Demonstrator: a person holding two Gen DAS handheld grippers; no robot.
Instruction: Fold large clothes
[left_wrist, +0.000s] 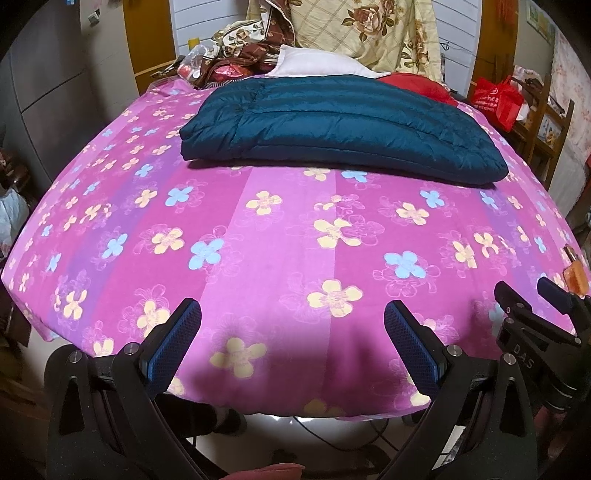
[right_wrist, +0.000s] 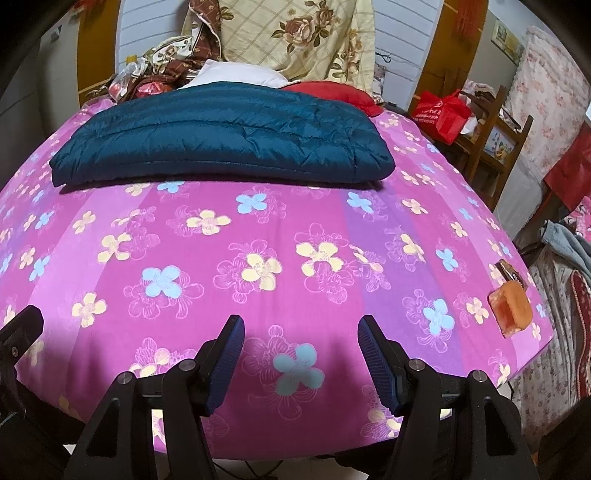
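A dark teal quilted down jacket (left_wrist: 343, 129) lies folded into a flat rectangle on the far half of a bed with a pink flowered sheet (left_wrist: 280, 236). The right wrist view shows the same jacket (right_wrist: 221, 136) at upper left. My left gripper (left_wrist: 291, 314) hangs open above the near edge of the sheet, nothing between its blue pads, well short of the jacket. My right gripper (right_wrist: 301, 328) is open too, over the near edge of the sheet (right_wrist: 258, 236), empty. The right gripper's black frame (left_wrist: 532, 317) shows at the right edge of the left wrist view.
A white pillow (left_wrist: 317, 62), a red cushion (left_wrist: 413, 83) and a pile of floral bedding (left_wrist: 243, 48) crowd the head of the bed. An orange pouch (right_wrist: 511, 306) lies at the sheet's right edge. A wooden chair with a red bag (right_wrist: 443, 110) stands to the right.
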